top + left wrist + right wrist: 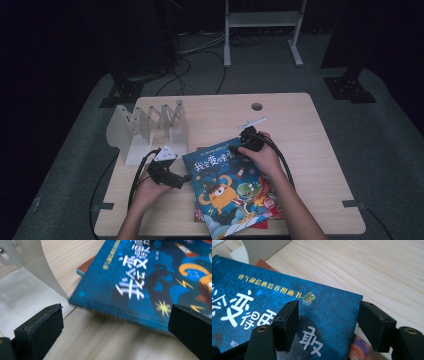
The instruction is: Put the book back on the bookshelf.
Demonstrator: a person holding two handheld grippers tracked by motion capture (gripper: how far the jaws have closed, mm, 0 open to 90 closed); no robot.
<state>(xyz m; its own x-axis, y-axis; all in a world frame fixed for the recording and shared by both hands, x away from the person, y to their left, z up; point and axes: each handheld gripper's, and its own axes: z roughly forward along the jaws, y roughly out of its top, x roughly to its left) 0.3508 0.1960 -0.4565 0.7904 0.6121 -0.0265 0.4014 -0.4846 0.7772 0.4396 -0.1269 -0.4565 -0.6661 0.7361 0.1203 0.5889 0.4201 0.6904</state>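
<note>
Roughly mid-counter [300,125], near the front edge, the blue book [227,187] tops a small stack of books [199,212]. Right gripper [328,318] sits at the book's far corner. One finger [287,325] lies over the cover, the other [375,326] stands just past the edge; pinch or not, cannot tell. Left gripper [115,330] is at the book's left edge, fingers [40,330] spread wide, holding nothing, the edge lying just ahead of them. White rack [145,130] stands just beside it.
</note>
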